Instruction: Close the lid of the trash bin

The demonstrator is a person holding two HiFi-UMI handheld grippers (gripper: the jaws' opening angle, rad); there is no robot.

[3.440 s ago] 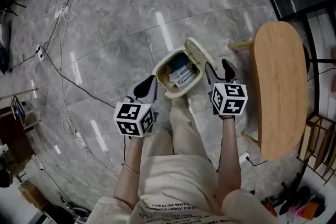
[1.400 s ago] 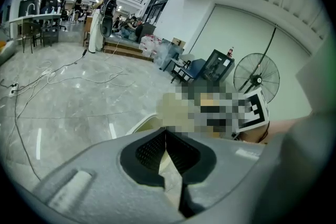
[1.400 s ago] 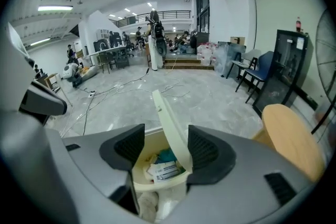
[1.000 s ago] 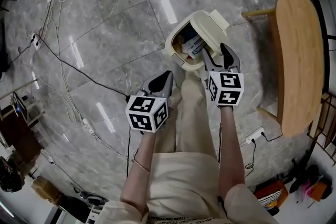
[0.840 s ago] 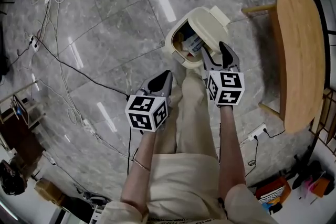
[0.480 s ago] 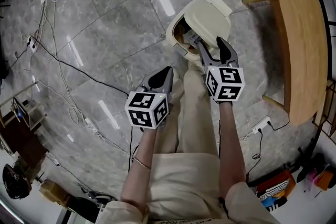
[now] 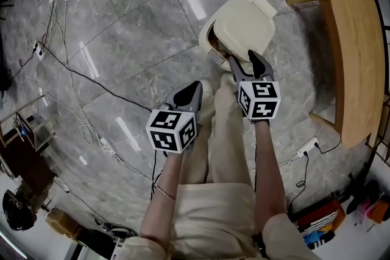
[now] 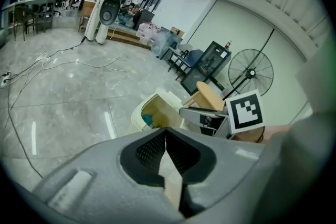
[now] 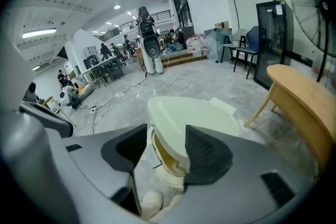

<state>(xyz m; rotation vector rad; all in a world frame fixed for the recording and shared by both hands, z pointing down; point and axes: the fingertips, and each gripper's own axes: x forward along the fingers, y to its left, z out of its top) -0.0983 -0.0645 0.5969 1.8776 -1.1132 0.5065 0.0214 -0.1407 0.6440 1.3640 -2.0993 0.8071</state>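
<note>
Lid (image 7: 244, 22) on the cream trash bin (image 7: 208, 49) is nearly down, with only a gap at the front where you can peek at the dark inside. Bin sits on the grey marble floor (image 7: 122, 21), near the end of a wooden table (image 7: 356, 52) but not touching it, and right in front of the person's legs (image 7: 213, 149).

Right gripper (image 7: 244, 61) is up at the near edge of the lid, pointing down at a slant. Its fingers are spread wide and have just been closing in a little. In the right gripper view the lid's front rim sits in the gap between them, with the pads off it on both sides, so nothing is clamped. Can't tell for sure if a fingertip is brushing the lid.

Left gripper (image 7: 194, 88) hangs to the lower left of the bin, well clear of it, over the floor beside the person's leg. Its fingers are pressed together with nothing in them; the left gripper view shows the two black pads (image 8: 150, 152) meeting tip to tip.

Loose cables (image 7: 67, 70) trail across the floor off to the left, well apart from the bin.
</note>
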